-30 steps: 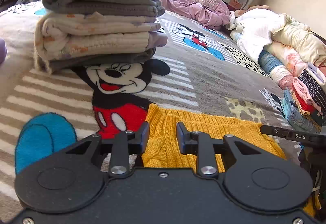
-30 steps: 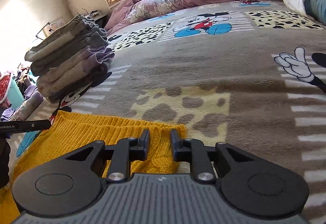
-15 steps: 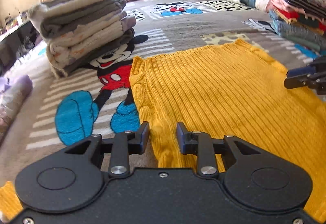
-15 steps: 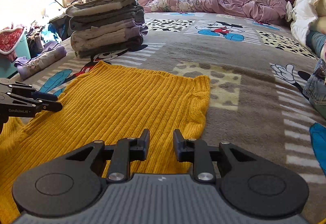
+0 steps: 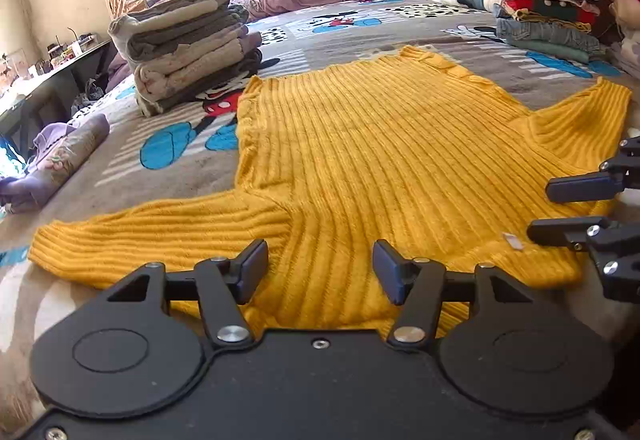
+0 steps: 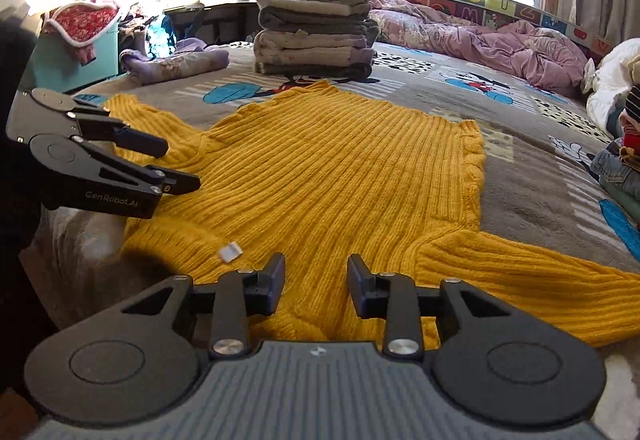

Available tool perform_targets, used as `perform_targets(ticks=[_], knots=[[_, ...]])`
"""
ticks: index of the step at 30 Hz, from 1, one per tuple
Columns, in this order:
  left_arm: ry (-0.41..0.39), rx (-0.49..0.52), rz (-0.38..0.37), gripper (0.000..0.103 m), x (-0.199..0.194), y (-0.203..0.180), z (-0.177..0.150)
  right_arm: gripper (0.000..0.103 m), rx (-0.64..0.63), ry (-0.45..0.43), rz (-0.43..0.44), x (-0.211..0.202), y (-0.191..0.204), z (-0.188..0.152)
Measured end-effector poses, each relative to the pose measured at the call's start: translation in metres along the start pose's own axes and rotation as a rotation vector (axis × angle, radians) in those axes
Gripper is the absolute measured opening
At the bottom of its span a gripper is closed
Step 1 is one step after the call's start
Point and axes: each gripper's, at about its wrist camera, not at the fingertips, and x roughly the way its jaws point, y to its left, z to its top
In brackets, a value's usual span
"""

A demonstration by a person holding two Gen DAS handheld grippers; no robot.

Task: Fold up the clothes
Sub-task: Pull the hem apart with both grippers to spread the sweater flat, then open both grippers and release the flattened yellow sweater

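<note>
Both hand-held grippers pulled back – yellow ribbed sweater (image 5: 380, 160) now spread flat

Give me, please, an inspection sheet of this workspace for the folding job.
Surface: grey cartoon-print blanket on a bed.
Job's things: yellow sweater spread flat, sleeves out, white tag showing.
Clutter: folded stack, purple bundle, clothes pile.
Grippers: left gripper and right gripper open at the sweater's near edge; jaws have just been opening.
Cables: nothing seen.
Surroundings: window, desk, pink bedding.
</note>
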Motion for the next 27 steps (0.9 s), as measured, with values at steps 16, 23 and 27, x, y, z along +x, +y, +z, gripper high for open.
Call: perform_targets(ticks=[16,23,27], knots=[[-0.155,-0.110,-0.113,0.051,-0.036,-0.021,-0.015,0.039,-0.090,0.008,-0.062,-0.030,0.028,-0.029],[-0.042,0.032,-0.118,0.055,-0.017,-0.041,-0.026,0.040,0.162,-0.033,-0.011,-0.050,-0.002,-0.039],[-0.066,0.005,-0.115,0.055,-0.025,-0.039,-0.023,0.040,0.447,-0.104,-0.026,-0.058,-0.049,-0.048]])
